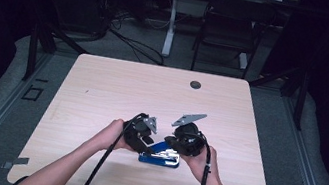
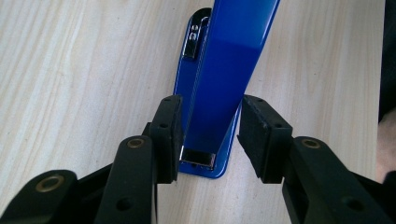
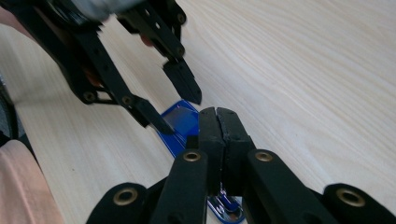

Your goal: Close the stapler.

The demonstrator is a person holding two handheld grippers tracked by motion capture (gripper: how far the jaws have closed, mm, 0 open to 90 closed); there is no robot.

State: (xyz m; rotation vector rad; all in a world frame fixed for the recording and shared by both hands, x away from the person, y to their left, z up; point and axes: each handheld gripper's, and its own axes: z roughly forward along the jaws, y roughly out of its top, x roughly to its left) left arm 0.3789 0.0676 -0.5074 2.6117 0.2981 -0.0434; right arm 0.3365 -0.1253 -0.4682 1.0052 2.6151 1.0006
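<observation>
A blue stapler (image 1: 159, 155) lies on the wooden table (image 1: 102, 87) near its front, its top arm (image 2: 229, 70) lifted off the base (image 2: 187, 79). My left gripper (image 2: 210, 116) straddles that raised arm near the hinge end. One pad (image 2: 166, 130) sits against the blue side, and the other pad (image 2: 259, 135) stands off with a visible gap. In the right gripper view, my right gripper (image 3: 218, 112) has its jaws pressed together with nothing between them. It lies over the stapler (image 3: 180, 122) and points at the left gripper (image 3: 181, 113).
A person's hands and forearms (image 1: 64, 167) come in from the front edge. A cable grommet (image 1: 195, 84) sits near the table's far edge. Beyond the table, a dark chair (image 1: 229, 27) and a white desk leg (image 1: 171, 22) stand on the floor.
</observation>
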